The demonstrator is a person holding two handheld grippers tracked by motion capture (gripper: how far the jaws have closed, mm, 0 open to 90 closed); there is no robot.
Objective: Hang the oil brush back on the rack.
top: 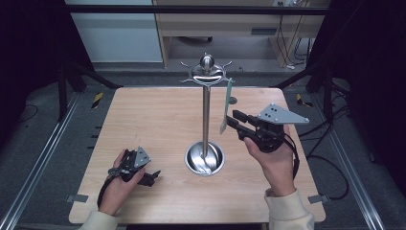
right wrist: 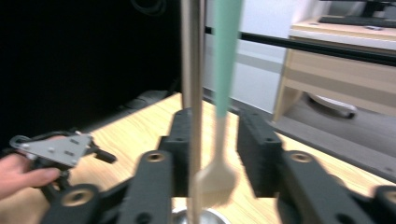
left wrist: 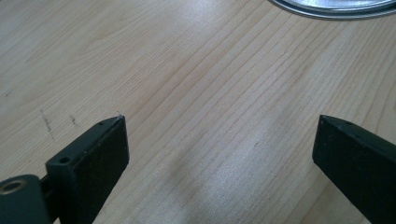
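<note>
A steel stand (top: 206, 120) rises from a round dish base (top: 194, 160) at the table's middle, with curved hooks around its top. A utensil (top: 226, 105) with a green handle and a pale, wider lower end hangs from a right-hand hook, slightly tilted. My right gripper (top: 234, 120) is raised to the right of the pole, open, its jaws on either side of the utensil's lower end (right wrist: 217, 179), just beside the pole (right wrist: 192, 70). My left gripper (top: 154, 177) rests low over the wood at the front left, open and holding nothing (left wrist: 219, 140).
The wooden table (top: 158, 115) has a small dark round mark at the back right (top: 232, 100). The stand's base rim (left wrist: 336, 8) lies ahead of the left jaws. Black frame bars and cables surround the table; a desk stands behind it.
</note>
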